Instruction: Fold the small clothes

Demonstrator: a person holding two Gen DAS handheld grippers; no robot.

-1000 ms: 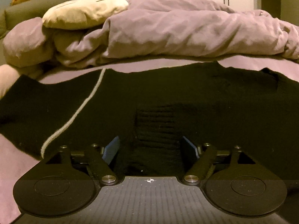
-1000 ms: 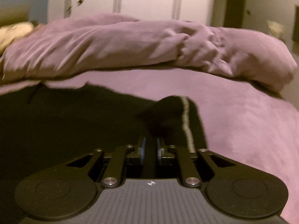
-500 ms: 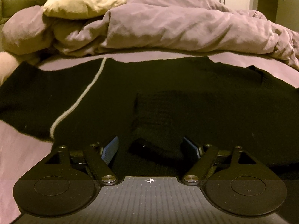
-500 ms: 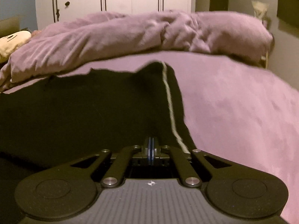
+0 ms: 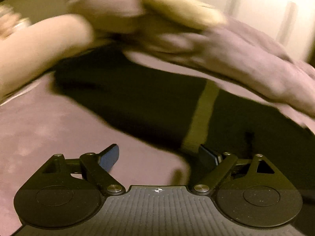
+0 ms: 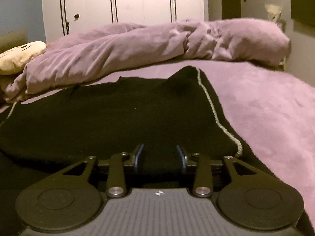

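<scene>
Two grippers, both let go. My right gripper jaws have just been opening, black sweater fold lying loose between them. My left gripper, jaws spread wider and empty, sits at the sweater's edge on the purple bedspread. Fold looks laid; likely repositioning.

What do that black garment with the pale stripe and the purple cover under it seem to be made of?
The black garment with the pale stripe looks like a soft matt knit, perhaps wool or cotton: its pale edging shows rope-like stitches, though the weave itself is too dark to read. The purple bed cover looks like plush fleece or velour, with a mottled, brushed nap. The bunched lilac duvet looks like smooth woven cotton, finely creased.
</scene>
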